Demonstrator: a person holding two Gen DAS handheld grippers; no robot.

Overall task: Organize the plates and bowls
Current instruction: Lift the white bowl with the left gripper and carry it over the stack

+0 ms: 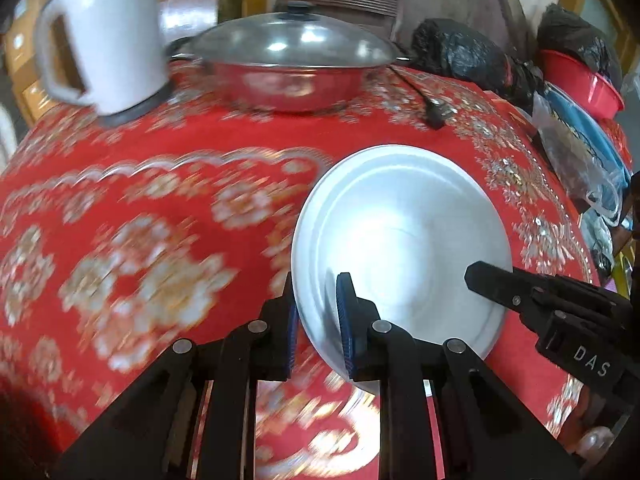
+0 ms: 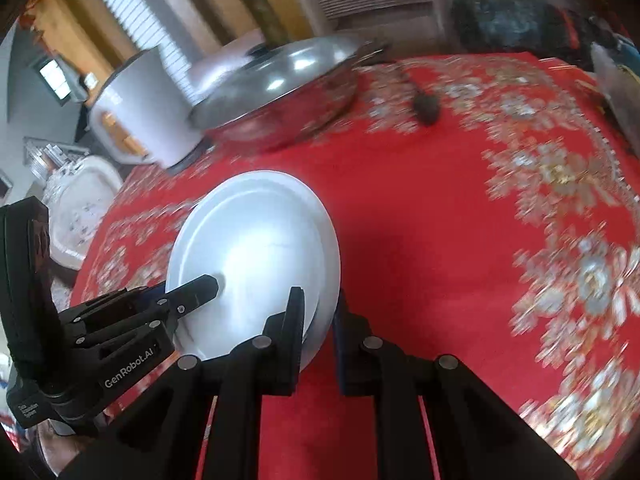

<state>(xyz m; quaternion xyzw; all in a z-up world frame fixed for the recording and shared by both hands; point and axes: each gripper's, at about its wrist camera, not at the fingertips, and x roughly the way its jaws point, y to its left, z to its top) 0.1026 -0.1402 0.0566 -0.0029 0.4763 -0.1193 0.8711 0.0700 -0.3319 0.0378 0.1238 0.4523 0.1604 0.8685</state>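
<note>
A white plate (image 1: 400, 240) is held tilted above the red patterned tablecloth (image 1: 160, 208), gripped on opposite edges by both grippers. In the left wrist view, the left gripper (image 1: 318, 320) is clamped on the plate's rim at the 7 o'clock position, one blue pad lying behind the rim and the other against the plate's face. The right gripper (image 1: 496, 284) is seen entering from 4 o'clock, its finger laid on the plate's face near the rim. In the right wrist view, the right gripper (image 2: 320, 332) is closed over the rim of the plate (image 2: 256, 256) at the 5 o'clock position, and the left gripper (image 2: 192, 294) is seen at 8 o'clock with one finger across the plate's face. A lidded metal pan (image 1: 296, 68) is located on the tablecloth at 12 o'clock, and a white pot (image 1: 104, 36) with a handle stands at its 9 o'clock side. Black bags (image 1: 464, 56) lie at 2 o'clock.
</note>
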